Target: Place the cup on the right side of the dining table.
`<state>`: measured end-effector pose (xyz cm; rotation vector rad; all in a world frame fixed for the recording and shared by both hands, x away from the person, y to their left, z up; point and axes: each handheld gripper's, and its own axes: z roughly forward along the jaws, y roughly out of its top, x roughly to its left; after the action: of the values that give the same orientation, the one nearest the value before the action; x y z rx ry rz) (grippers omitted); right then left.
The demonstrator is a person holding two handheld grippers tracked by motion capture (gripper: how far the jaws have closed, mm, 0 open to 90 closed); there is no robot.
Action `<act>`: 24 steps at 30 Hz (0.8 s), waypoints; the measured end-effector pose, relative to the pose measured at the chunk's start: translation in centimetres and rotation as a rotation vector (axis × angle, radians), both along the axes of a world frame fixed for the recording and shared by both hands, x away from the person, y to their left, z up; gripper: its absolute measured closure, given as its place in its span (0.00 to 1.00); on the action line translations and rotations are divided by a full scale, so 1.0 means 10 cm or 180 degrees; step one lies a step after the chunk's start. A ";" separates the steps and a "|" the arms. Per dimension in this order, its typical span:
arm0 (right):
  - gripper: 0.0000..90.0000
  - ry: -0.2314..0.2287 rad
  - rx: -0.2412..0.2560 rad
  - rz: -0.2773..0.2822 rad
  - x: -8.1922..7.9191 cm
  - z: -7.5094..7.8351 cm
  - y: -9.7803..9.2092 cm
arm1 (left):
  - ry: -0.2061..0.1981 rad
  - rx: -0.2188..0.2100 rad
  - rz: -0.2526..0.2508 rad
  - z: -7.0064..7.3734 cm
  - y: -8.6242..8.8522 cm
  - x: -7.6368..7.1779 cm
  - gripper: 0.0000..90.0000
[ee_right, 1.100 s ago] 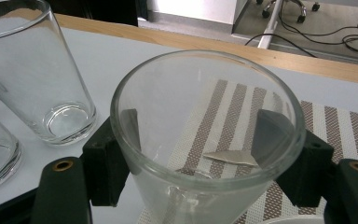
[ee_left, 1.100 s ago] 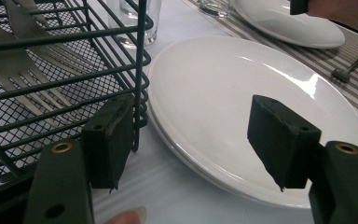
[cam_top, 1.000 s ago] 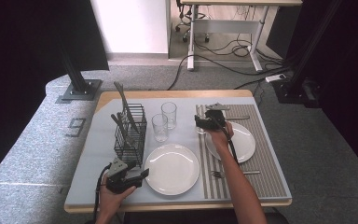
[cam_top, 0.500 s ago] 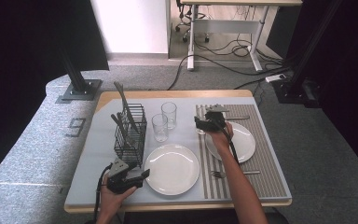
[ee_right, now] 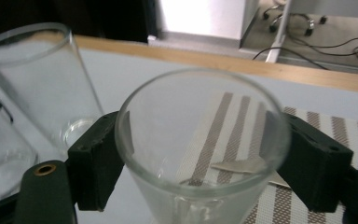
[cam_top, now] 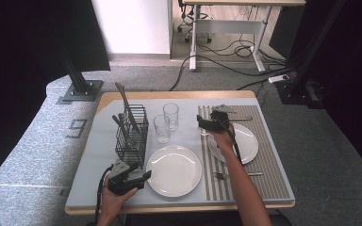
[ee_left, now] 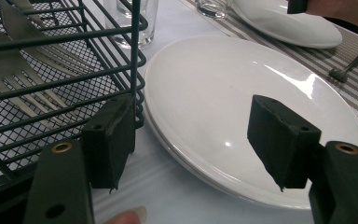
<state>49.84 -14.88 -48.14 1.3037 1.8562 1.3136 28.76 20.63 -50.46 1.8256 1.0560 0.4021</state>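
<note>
My right gripper (ee_right: pixel 200 158) clamped around a clear glass (ee_right: pixel 203 144), glass at the striped placemat's (cam_top: pixel 264 160) near-left edge, my left gripper (ee_left: pixel 196 144) spread wide and empty, between wire basket (ee_left: pixel 51 70) and white plate (ee_left: pixel 242 107).

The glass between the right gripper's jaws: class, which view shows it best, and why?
The right gripper view: the glass sits close up between both jaws. In the high view the right gripper hides most of it; in the left gripper view, a base at the top edge.
</note>
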 end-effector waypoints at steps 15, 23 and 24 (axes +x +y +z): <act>0.25 0.0042 0.0393 0.0108 -0.10 0.05 -0.16 | 0.0010 -0.0023 0.0003 0.00 0.00 0.01 0.35; 0.25 0.0035 0.0469 0.0130 -0.21 0.03 -0.22 | 0.0006 -0.0010 -0.0011 0.00 0.00 0.01 0.35; 0.25 0.0035 0.0469 0.0130 -0.21 0.03 -0.22 | 0.0006 -0.0010 -0.0011 0.00 0.00 0.01 0.35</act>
<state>47.71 -17.10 -47.89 1.3554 1.8315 1.4917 28.83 20.66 -50.50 1.8252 1.0542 0.3966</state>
